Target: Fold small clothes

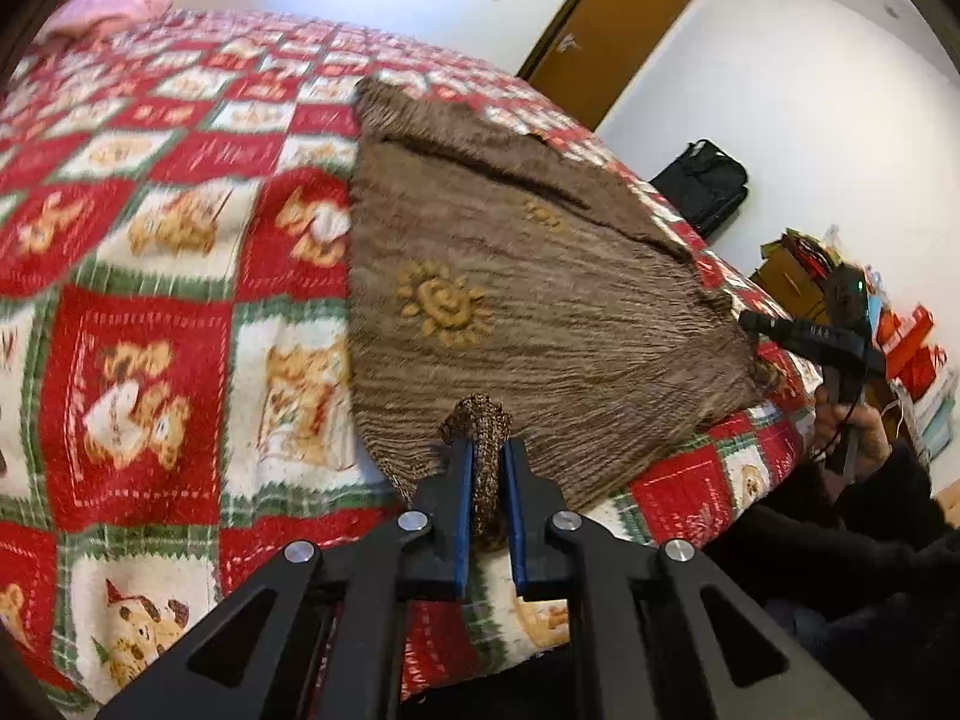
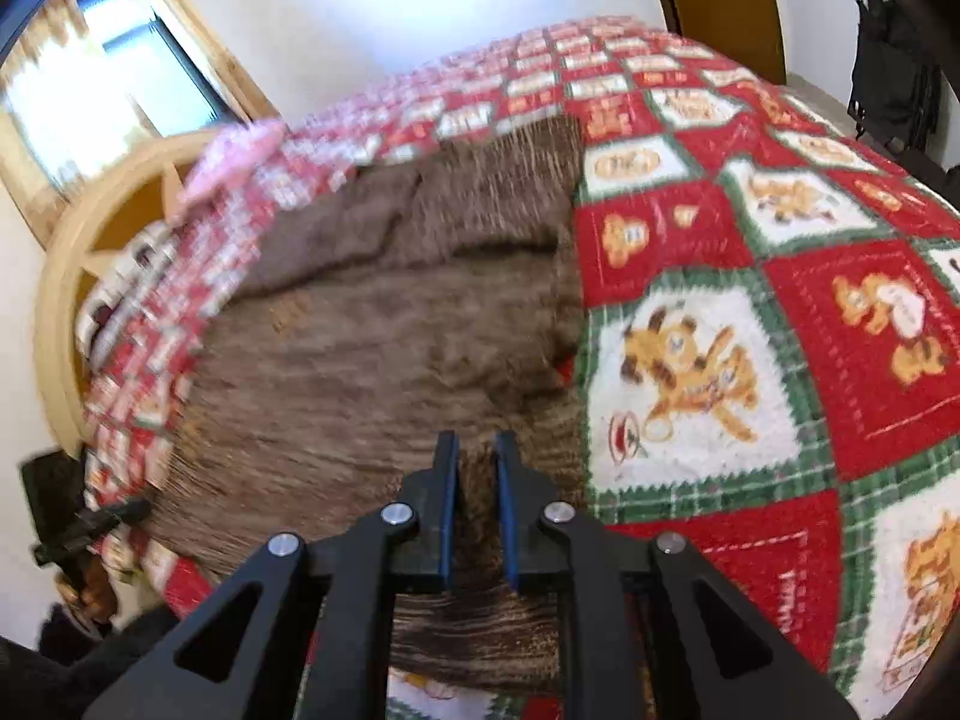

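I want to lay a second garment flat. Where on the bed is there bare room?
Bare quilt lies between the brown garment and the pink pillow, and on the garment's other side. The near edge is crowded by both tools.

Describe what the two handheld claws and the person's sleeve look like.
Both the left claw and right claw are matte black, with flat fingers lined in blue pads and angular link arms pinned by round silver rivets. From the left view, the right claw shows faint white lettering and a thin dark cable. The sleeve is black.
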